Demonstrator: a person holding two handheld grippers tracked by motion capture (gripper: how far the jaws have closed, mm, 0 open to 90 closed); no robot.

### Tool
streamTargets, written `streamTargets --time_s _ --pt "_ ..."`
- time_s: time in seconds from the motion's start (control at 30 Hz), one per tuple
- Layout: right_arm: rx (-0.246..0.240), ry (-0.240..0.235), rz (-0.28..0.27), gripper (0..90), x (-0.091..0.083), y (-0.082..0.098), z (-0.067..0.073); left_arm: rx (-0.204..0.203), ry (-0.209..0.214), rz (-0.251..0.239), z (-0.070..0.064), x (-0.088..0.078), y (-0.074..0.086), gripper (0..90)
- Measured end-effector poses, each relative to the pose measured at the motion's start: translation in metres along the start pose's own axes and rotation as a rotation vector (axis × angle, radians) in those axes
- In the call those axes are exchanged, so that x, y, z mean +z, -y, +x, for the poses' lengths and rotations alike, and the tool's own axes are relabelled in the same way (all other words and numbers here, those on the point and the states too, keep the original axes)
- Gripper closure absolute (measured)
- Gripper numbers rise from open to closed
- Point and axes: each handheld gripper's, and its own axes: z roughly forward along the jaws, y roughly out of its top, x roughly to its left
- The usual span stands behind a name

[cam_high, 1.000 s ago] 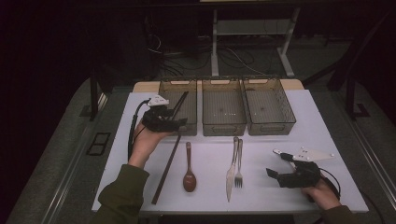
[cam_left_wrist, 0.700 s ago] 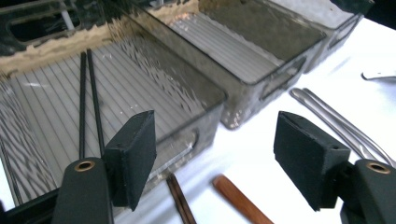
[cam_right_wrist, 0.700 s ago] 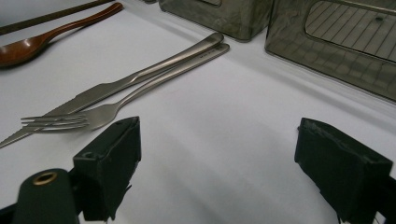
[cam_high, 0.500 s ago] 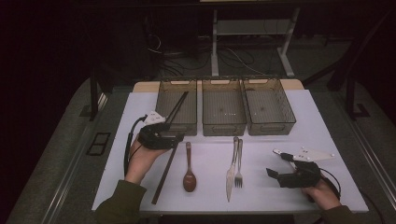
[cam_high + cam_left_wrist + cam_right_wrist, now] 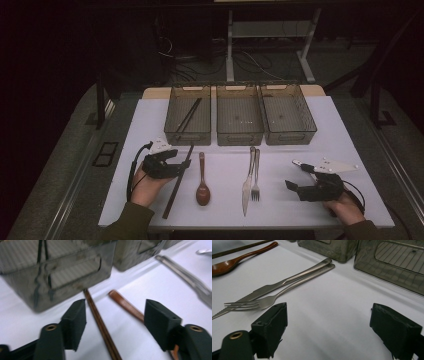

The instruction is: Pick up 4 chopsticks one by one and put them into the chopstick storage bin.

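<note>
Chopstick point(image 5: 100, 322) lies between the left gripper's point(image 5: 115, 322) closing, not-yet-touching jaws, wooden spoon point(image 5: 125, 305) and bin point(image 5: 57, 277) beside.

Dark wooden chopstick point(image 5: 101, 325), glossy spoon point(image 5: 202, 192)

High view dim, room black beyond 12 o'clock, white table point(image 5: 345, 135) the one lit patch. Left gripper view bright, washed out toward 3 o'clock, motion-blurred; chopstick point(image 5: 100, 320) soft. Right gripper view sharper, glare on knife point(image 5: 287, 282), near jaws unfocused.
</note>
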Motion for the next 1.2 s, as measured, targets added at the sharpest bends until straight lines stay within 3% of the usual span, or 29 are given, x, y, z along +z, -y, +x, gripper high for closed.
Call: streamTargets --time_s 0.23,0.37,0.67,0.87,1.2 --pt "0.001 0.001 -0.004 14.2 0.0 0.0 0.0 -0.04 -0.016 0.067 -0.004 0.005 0.019 49.7" --pt "0.001 0.002 -0.005 14.2 0.0 0.0 0.0 -0.035 -0.049 0.108 -0.008 0.006 0.025 54.1" --pt "-0.003 0.003 0.001 14.2 0.0 -0.001 0.001 -0.049 -0.056 0.09 -0.005 0.011 0.021 65.2" --pt "-0.003 0.004 -0.002 14.2 0.0 0.0 0.001 -0.055 -0.06 0.108 -0.002 0.015 0.021 72.9" --pt "-0.005 0.003 -0.001 14.2 0.0 0.0 0.001 -0.077 -0.045 0.122 0.0 0.015 0.023 74.9"
